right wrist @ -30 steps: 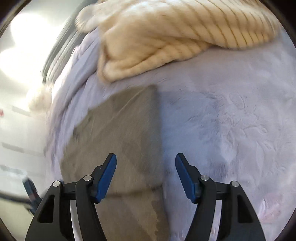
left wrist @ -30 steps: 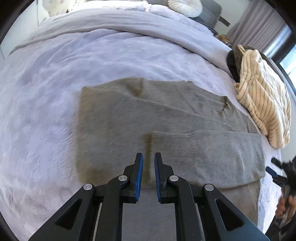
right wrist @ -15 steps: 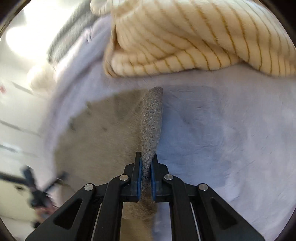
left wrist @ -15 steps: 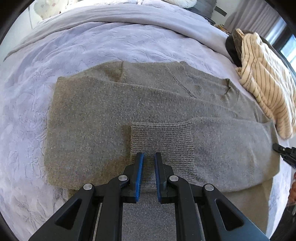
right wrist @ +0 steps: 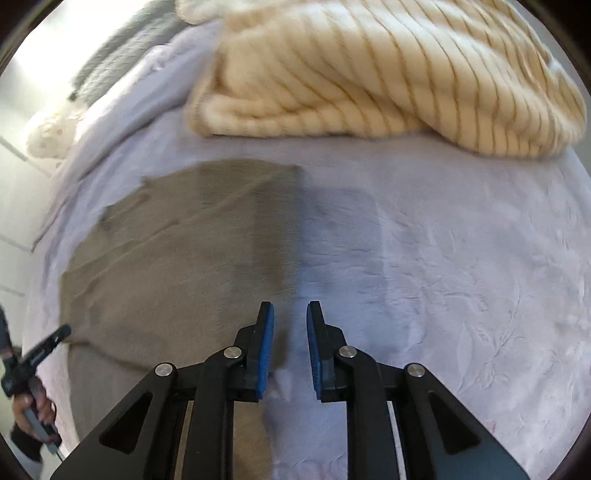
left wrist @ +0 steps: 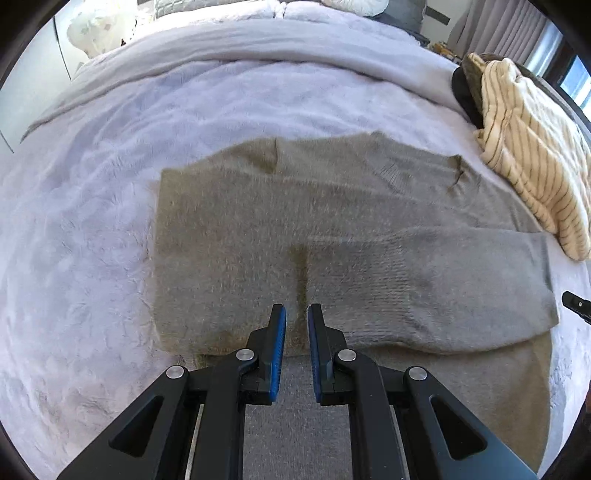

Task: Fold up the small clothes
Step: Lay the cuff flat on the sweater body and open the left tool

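A grey knit sweater [left wrist: 258, 221] lies flat on the lilac bedspread [left wrist: 92, 258], with one sleeve [left wrist: 424, 288] folded across its body. My left gripper [left wrist: 296, 310] hovers over the sweater's near hem, shut to a narrow slit with nothing pinched. In the right wrist view the sweater [right wrist: 177, 266] fills the left half. My right gripper [right wrist: 290, 305] hangs above its right edge; its jaws are opening and nothing is between the blue pads. Each gripper's tip shows at the rim of the other's view, the right gripper [left wrist: 574, 301] and the left gripper [right wrist: 40, 350].
A cream striped knit [left wrist: 532, 162] is heaped at the bed's right side, close behind the sweater, and also shows as the cream striped knit [right wrist: 369, 74] in the right wrist view. A dark object [left wrist: 463, 92] lies under it. Pillows [left wrist: 354, 5] sit at the head. A hand [right wrist: 37, 406] holds the left gripper's handle.
The right gripper closed on the sweater's raised edge half a second ago and has now let go; the edge lies flat. The left gripper has drawn back a little and stays shut.
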`<state>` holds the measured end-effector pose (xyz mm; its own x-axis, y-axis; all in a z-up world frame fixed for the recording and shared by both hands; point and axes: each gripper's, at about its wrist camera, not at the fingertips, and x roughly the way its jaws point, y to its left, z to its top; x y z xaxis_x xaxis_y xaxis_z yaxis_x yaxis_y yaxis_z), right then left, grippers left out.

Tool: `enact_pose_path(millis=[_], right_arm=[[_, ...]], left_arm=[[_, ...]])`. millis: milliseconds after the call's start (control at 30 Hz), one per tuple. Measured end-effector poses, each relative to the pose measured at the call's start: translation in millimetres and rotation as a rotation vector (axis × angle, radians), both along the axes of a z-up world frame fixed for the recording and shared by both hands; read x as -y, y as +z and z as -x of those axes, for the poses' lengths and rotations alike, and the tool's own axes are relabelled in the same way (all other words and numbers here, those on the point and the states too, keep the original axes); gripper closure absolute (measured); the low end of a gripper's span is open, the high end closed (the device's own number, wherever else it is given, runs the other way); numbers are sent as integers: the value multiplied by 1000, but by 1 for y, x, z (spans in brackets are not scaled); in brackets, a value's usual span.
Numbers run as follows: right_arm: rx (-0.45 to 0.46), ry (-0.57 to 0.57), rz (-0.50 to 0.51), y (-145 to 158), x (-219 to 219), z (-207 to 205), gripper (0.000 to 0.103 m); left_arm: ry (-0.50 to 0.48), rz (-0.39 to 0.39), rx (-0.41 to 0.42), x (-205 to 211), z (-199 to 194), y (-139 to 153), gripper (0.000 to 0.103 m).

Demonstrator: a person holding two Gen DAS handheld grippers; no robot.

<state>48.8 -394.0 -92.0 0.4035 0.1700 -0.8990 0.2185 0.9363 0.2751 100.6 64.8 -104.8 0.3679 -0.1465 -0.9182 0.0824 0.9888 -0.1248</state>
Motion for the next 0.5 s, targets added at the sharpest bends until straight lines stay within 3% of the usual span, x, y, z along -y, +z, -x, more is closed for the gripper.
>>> enact_pose_path(millis=[133,267,367,500], right_arm=[[51,88,-39,12,-38,-5,84],[20,149,-46,-6,-64,-16,84],[-75,146,-77,-42,-68,-13,84],[-67,95,-160,-48,-55,-2,85]], left_arm=[[-28,3,-16,16,-4,-5,89],[-45,-66,-77,32,-4,-26,89],[-50,-78,-59,33,-1,-25,89],[-48,-72,-63,31,2,-22,89]])
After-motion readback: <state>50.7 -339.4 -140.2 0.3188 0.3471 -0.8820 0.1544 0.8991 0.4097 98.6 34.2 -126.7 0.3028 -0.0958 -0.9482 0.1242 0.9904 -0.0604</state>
